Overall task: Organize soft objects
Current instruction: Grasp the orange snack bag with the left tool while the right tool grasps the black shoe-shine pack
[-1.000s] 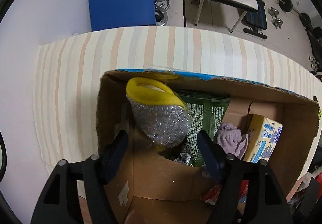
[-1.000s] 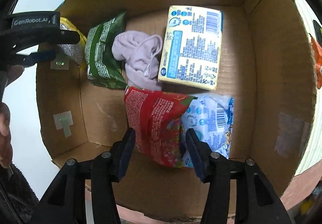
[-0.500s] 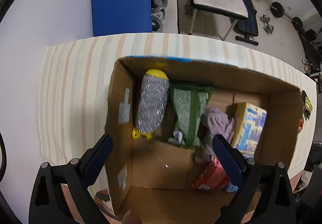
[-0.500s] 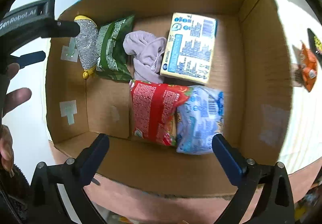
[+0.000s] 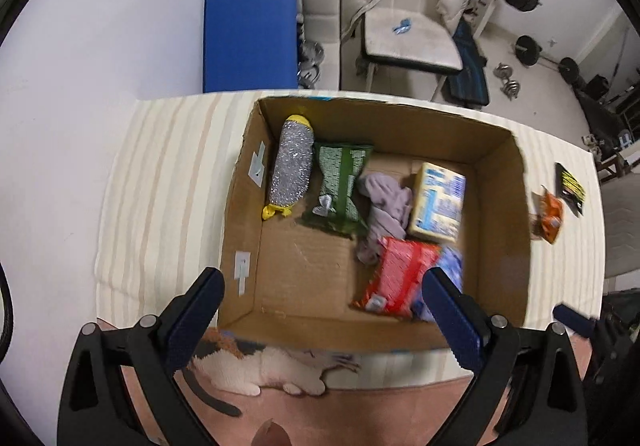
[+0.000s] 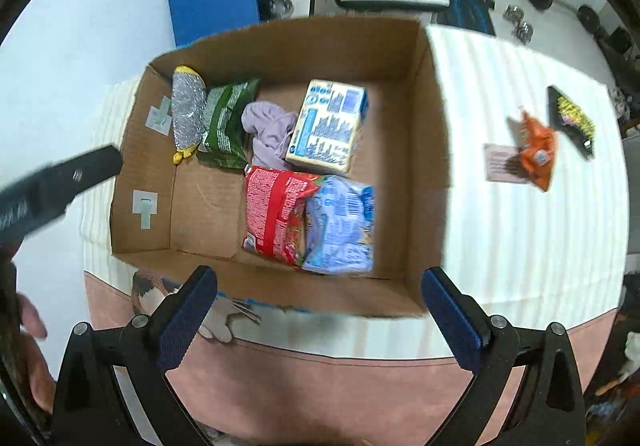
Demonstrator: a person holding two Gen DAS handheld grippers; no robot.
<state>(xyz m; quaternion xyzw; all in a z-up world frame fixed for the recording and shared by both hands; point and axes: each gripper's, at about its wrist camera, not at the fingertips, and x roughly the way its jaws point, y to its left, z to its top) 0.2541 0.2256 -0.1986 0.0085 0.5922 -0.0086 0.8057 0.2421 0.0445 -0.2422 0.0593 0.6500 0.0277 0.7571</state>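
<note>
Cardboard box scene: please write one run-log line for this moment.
left gripper: open, empty | right gripper: open, empty | brown cardboard box: holds silver-yellow scrubber, red snack bag | orange packet: outside box

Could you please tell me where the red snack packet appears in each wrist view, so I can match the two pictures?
Left wrist view: the red snack packet lies lower right of centre, in the cardboard box, just left of the right fingertip.
Right wrist view: the red snack packet sits near the picture's centre, on the box floor.
Shared landmark: the lilac cloth lies just beyond it in both.
</note>
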